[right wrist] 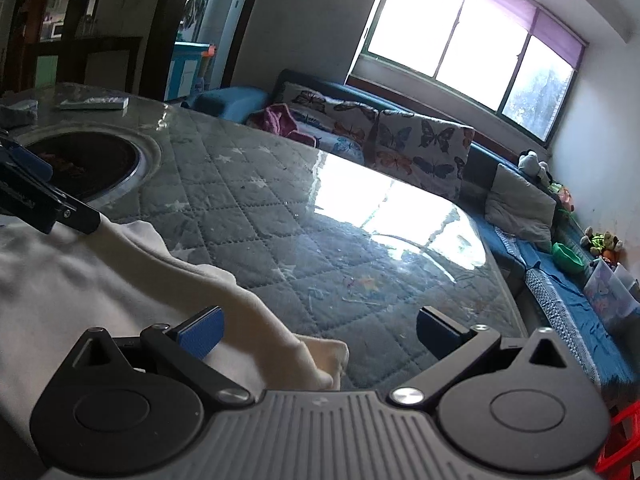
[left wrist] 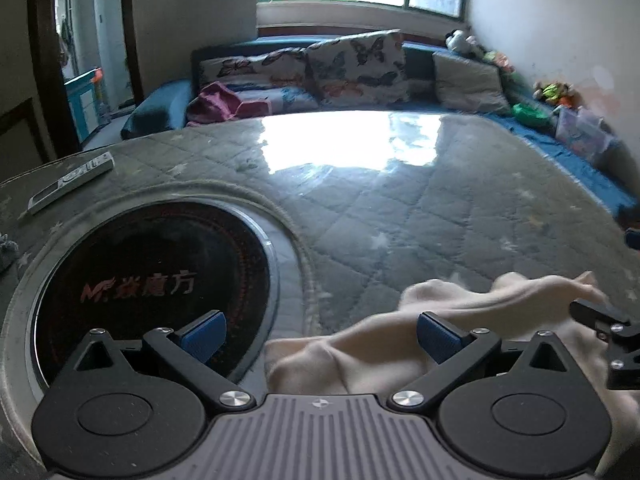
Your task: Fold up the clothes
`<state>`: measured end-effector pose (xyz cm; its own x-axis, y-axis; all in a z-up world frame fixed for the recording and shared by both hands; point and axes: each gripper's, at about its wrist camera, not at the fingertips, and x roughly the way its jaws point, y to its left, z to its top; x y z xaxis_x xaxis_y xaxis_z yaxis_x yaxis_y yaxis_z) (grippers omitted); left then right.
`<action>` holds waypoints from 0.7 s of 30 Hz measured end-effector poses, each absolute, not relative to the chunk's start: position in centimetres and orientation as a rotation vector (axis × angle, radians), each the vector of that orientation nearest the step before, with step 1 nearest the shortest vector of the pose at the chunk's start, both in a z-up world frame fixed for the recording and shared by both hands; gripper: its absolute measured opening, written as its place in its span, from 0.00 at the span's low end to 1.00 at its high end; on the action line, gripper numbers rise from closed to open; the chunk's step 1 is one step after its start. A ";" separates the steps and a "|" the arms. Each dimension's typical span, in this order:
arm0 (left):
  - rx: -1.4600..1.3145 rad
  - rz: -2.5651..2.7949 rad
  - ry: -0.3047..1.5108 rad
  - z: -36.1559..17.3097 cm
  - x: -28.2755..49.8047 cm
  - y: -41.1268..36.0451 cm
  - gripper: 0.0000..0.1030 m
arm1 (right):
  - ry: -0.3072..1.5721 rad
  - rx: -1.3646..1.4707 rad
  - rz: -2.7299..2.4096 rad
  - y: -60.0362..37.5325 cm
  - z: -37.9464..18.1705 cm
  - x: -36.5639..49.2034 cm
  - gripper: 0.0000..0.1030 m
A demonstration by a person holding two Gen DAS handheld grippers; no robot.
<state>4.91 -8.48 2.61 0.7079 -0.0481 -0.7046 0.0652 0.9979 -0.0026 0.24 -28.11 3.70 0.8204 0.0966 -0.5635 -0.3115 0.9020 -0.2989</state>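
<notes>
The cloth (right wrist: 100, 280) is cream and soft, and it lies bunched up at the near edge of the table (right wrist: 320, 248). We see it spread wide on the near left side in our right view, with one thick fold reaching toward our right tongs (right wrist: 318, 334). In our left view the cloth (left wrist: 400, 344) sits at the near right side, wrinkled and a bit blurry.

Our left tongs (left wrist: 320, 338) hang over the near edge with the two blue pads far apart, holding nothing. One pad is over the dark round plate (left wrist: 152, 280) set in the table, and the other is over the cloth. Our right tongs are also wide apart and hold nothing. The end of the fold lies between their pads.

The table has a gray quilted cover under shiny glass. The middle and far side are bare and bright with window light. A remote (left wrist: 72, 188) lies near the far left edge, well apart from the cloth. Past the far edge is a blue sofa (right wrist: 560, 280) with butterfly pillows (right wrist: 420, 148).
</notes>
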 end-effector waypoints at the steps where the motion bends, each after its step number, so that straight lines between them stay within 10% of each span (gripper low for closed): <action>1: 0.026 -0.054 0.793 2.3 5.3 -8.4 1.00 | 0.581 -0.402 0.221 -27.9 3.5 0.6 1.00; 21: -0.187 0.021 0.742 4.8 -2.2 0.3 1.00 | 0.493 -0.501 0.586 -21.9 6.5 -8.8 1.00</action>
